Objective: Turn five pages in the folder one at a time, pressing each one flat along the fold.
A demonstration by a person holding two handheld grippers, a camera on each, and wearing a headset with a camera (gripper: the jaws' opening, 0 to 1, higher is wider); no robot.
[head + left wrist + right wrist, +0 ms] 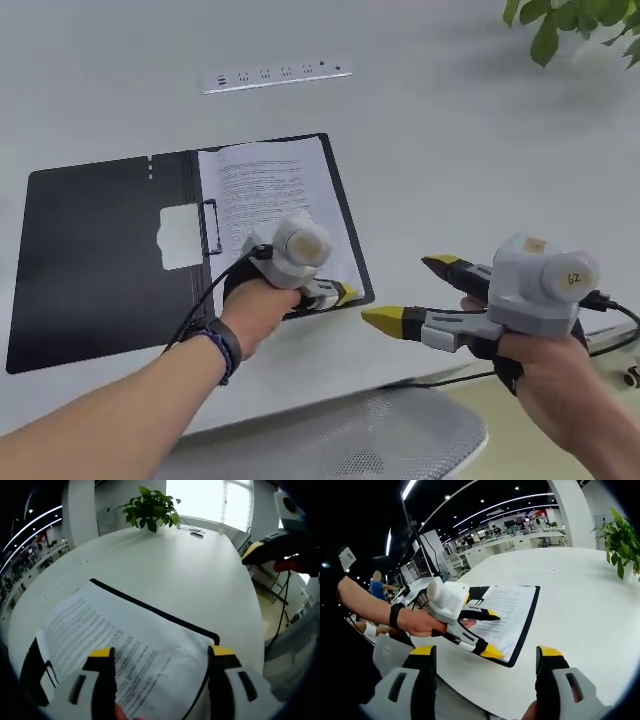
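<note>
At the bottom centre of the head view, nearest the camera, a grey mesh chair (385,430) is seen just below the near edge of the white table (470,170).

At lower right, the right gripper (405,292) is held over that edge, apart from the folder (90,260). Its jaws are spread wide and nothing is held between them. In the right gripper view the same empty gap is seen, with the folder beyond it.

At centre frame, the left gripper (335,293) is placed at the folder's lower right corner. Its jaws are also apart and nothing is gripped. In the left gripper view one yellow tip is seen over the printed page (115,630), the other past the folder's black border, over bare table. Whether the tips touch the paper cannot be told.

The folder lies open and flat on the table, left of centre in the head view — black cover at left, page at right, a clip (210,228) along the fold.

Farther back, a socket strip (277,75) is seen at upper centre. A plant (575,30) occupies the upper right corner.
</note>
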